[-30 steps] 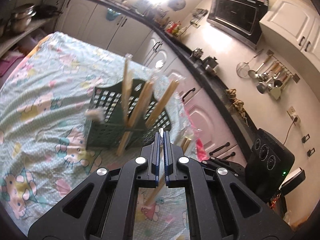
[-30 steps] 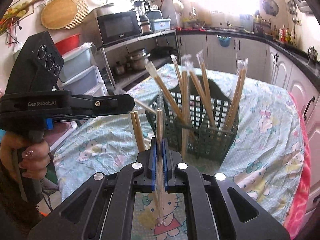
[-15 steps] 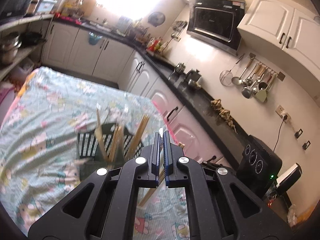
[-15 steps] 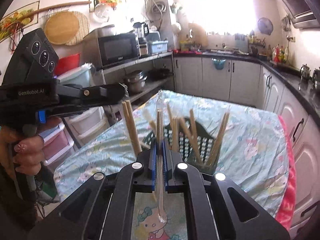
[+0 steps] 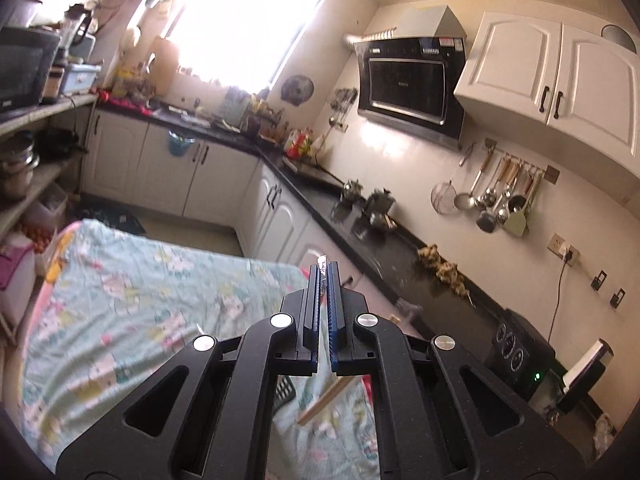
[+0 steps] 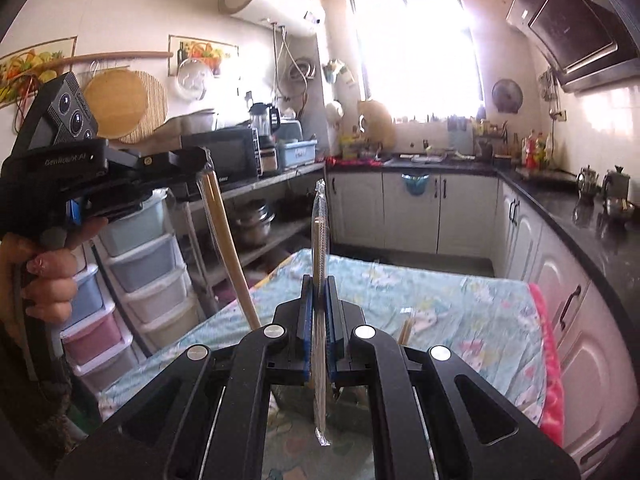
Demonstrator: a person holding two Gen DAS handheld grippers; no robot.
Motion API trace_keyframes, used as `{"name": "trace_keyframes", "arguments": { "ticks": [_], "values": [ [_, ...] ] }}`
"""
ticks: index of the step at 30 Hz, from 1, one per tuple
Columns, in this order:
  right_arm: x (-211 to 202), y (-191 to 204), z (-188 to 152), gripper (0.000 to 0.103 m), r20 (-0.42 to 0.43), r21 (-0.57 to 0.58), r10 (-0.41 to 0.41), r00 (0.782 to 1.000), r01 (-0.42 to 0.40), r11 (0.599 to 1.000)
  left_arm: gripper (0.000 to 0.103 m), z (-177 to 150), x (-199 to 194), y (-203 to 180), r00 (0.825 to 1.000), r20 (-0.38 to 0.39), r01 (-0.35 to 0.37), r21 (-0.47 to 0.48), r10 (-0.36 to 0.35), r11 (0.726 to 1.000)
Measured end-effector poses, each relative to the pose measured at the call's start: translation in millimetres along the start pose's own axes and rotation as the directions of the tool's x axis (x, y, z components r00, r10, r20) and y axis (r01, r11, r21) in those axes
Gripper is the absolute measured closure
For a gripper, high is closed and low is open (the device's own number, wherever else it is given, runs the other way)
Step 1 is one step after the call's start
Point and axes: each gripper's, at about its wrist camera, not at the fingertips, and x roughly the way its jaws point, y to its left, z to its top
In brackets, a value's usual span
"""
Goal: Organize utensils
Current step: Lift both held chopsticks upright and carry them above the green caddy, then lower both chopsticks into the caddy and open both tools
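Observation:
My left gripper (image 5: pixel 323 270) is shut on a wrapped pair of chopsticks; their lower end (image 5: pixel 322 402) shows under the fingers. In the right wrist view that pair (image 6: pixel 226 248) hangs down from the left gripper (image 6: pixel 198 160) at the left. My right gripper (image 6: pixel 319 280) is shut on another wrapped pair of chopsticks (image 6: pixel 320 232), held upright. The dark green basket is almost hidden below both grippers; a corner (image 5: pixel 286 390) shows in the left wrist view. Tips of chopsticks standing in it (image 6: pixel 405 330) show beside the right fingers.
The table has a pale blue cartoon cloth (image 5: pixel 132 304) with a pink edge (image 6: pixel 550 360). White cabinets under a black counter (image 6: pixel 576 216) run along the right. Plastic drawers (image 6: pixel 132 276) and shelves with pots stand at the left.
Both grippers have risen and tilted up with their chopsticks. The basket has dropped out of sight below the fingers, and the views now show mostly the kitchen walls.

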Motion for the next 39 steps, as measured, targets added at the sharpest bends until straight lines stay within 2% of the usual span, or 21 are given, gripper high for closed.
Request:
{"name": "trace_keyframes", "arguments": {
  "ticks": [9, 18, 23, 39],
  "values": [
    [5, -11, 19, 0.097, 0.075, 0.013, -0.025, 0.997, 0.024, 1.000, 0.102, 26, 13, 13, 0.999, 0.037, -0.038, -0.009, 0.039, 0.999],
    [17, -14, 25, 0.097, 0.120, -0.023, -0.046, 0.992, 0.049, 0.999, 0.102, 28, 29, 32, 0.994, 0.031, -0.108, -0.004, 0.108, 0.994],
    [32, -14, 17, 0.097, 0.126, -0.059, -0.070, 0.990, 0.078, 0.995, 0.102, 16, 38, 47, 0.991, 0.010, -0.131, -0.012, 0.131, 0.991],
    [84, -28, -35, 0.097, 0.012, -0.026, -0.098, 0.995, 0.098, 0.995, 0.102, -45, 78, 77, 0.988, -0.100, -0.128, -0.057, 0.122, 0.990]
  ]
}}
